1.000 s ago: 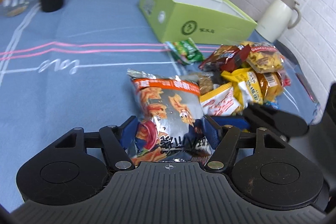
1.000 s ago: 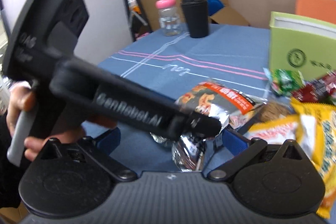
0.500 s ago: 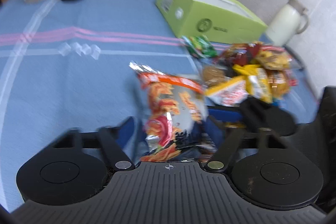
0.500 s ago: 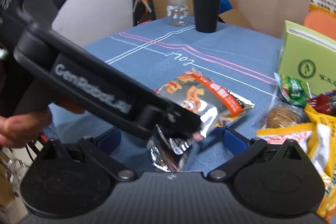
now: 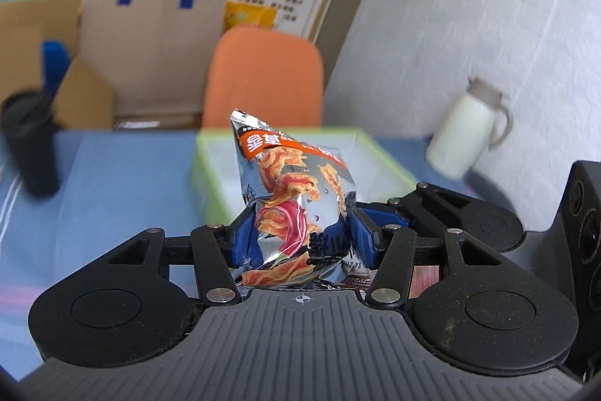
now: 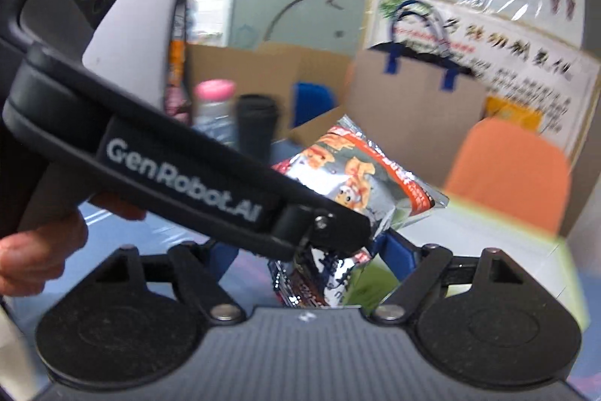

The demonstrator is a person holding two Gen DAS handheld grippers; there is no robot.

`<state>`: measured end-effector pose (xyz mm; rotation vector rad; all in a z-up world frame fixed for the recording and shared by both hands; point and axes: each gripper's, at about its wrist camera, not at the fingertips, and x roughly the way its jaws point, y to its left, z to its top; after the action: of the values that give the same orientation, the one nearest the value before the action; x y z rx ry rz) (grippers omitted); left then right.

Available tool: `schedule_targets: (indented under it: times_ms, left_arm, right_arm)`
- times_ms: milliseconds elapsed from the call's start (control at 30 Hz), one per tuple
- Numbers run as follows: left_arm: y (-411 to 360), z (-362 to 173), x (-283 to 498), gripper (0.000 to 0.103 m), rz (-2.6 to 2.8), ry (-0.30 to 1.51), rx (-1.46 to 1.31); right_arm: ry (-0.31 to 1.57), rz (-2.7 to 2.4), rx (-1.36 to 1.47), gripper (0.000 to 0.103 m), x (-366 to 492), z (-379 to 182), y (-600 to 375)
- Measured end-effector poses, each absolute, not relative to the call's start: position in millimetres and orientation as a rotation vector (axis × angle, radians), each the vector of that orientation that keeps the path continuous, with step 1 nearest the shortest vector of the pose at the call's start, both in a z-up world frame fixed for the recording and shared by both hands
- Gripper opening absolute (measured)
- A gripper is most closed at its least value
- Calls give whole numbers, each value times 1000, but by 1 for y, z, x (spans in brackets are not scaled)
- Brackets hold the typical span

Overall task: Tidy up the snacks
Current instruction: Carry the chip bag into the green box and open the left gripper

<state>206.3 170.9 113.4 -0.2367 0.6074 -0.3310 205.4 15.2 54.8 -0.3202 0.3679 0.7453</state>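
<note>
In the left wrist view, the left hand-held gripper [image 5: 300, 243] has just been closing, and its blue pads [image 5: 244, 243] now press on both sides of the silver foil snack bag with orange print [image 5: 296, 194]. The bag stands upright between them, raised above the blue-clothed worktop [image 5: 124, 183]. Behind the bag is the light green open cardboard box [image 5: 210, 175]. Its inside looks white, but the bag covers the middle of it, so I cannot tell if something lies inside. At the left edge a black tumbler [image 5: 30, 149] is blurred. At the right a white jug with a grey lid [image 5: 469, 134] stands near the white wall. Behind the worktop there are an orange chair back [image 5: 263, 74] and a brown paper bag with blue handles [image 5: 154, 25]. The right hand-held gripper [image 5: 469, 217] shows partly at the right, just beside the bag.

In the right wrist view, the black body of the left hand-held gripper crosses the picture and hides the left pad of the right one [image 6: 308, 262]. The same snack bag [image 6: 368, 183] lies between the right jaws, which have also just been closing. I cannot tell if its pads touch the foil. Fingers of a hand [image 6: 41, 250] are cut off at the left edge. A clear jar with a pink lid [image 6: 214, 111] and the tumbler [image 6: 257, 126] are blurred behind. The green box [image 6: 507, 243] is only a blurred shape at the right.
</note>
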Motion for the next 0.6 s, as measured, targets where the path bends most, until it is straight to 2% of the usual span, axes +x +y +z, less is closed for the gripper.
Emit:
schedule_targets:
  times_ms: [100,267,333,400,467,533,600]
  left_arm:
    - [161,113,265,38,-315,641,-236]
    - [156,75,328,37,-281,751,-258]
    - [157,65,340,42,-229,761,-241]
    - [162,66,339,44,-211,746,-259]
    - [168,76,325,51,-236,696,-287]
    - [169,89,307,61,-236,645,-298]
    - [167,98,290,62,-249,624,-307]
  right_arm:
    - [445,727,-336,83,263,57,19]
    - [616,746,-301,81,329,25,21]
    - [652,750,-281,81,339,22,20]
    - [624,763,-251,84,335,32,7]
    - [560,767,-222,92,323,47,-14]
    - [501,760,-200,92,307,63,-41]
    - [454,736,-164,93,288,71,-70]
